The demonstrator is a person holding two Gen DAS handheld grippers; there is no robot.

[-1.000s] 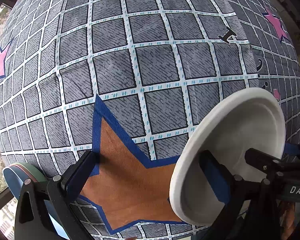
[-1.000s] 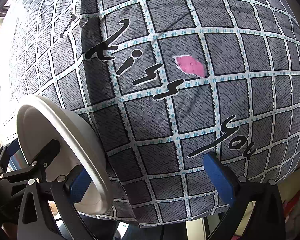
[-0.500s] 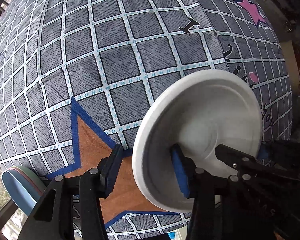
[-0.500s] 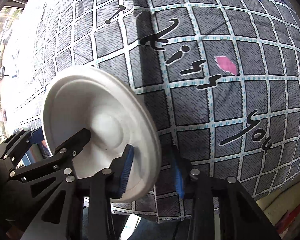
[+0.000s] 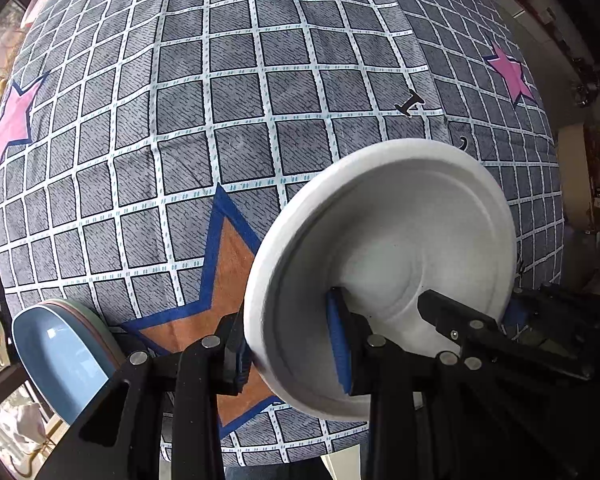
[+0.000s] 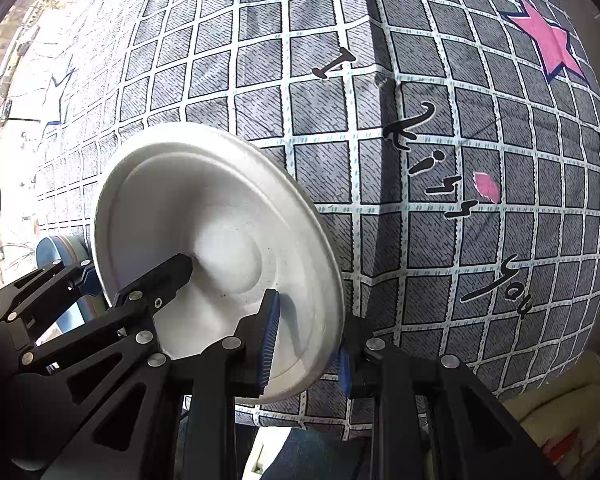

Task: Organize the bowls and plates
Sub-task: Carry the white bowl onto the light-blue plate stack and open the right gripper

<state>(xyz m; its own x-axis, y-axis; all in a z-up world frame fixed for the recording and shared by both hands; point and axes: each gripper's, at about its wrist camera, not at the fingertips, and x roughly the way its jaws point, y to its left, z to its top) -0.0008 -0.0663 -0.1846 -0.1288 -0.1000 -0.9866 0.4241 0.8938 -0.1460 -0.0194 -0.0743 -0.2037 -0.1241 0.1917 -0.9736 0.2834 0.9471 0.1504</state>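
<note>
Both jaws clamp the white plate (image 5: pixel 400 248) rim; left view alone shows orange star (image 5: pixel 228 280), right view "kiss you" lettering (image 6: pixel 440 184).

Left hand-held gripper (image 5: pixel 290 354) and right hand-held gripper (image 6: pixel 306 346), both pointing downward (jaws clamped, blue pads pressed inward)

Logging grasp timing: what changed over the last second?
Both tools closed on the white plate's rim, left tool and right tool on opposite sides, and lifted it off the checked cloth. The blue dishes stayed put.
</note>
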